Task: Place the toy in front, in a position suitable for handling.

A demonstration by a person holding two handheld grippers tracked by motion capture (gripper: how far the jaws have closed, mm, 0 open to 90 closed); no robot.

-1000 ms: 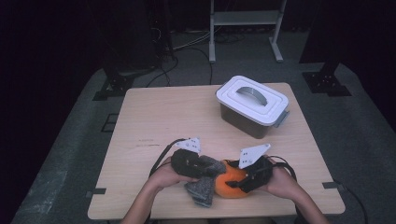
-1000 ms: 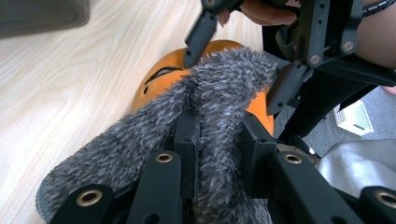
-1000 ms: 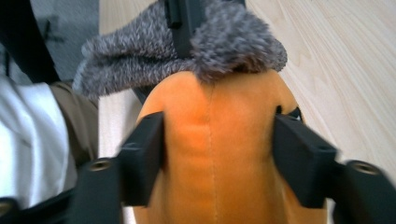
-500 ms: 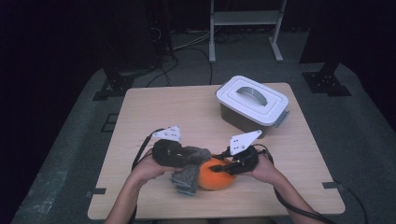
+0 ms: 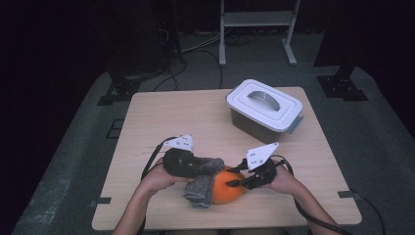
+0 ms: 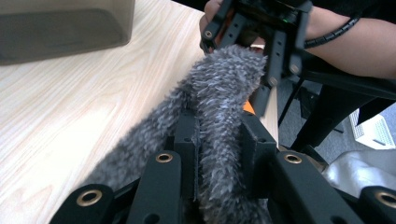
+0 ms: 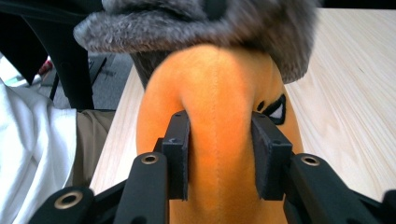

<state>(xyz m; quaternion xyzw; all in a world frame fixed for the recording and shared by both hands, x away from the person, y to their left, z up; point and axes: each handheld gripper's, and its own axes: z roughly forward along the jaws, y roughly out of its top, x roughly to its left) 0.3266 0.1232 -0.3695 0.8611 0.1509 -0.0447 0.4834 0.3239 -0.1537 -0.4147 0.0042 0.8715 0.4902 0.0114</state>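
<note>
Both hands have slid toward the table's near edge, and the right gripper (image 7: 219,158), jaws just closing, now pinches the orange plush toy (image 5: 226,186) steady while the left gripper (image 6: 218,154) stays clamped on the grey fuzzy cloth (image 6: 219,93) draped over it.

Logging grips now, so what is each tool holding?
Left tool: closed on the grey fuzzy cloth.
Right tool: closed on the orange plush toy.
</note>
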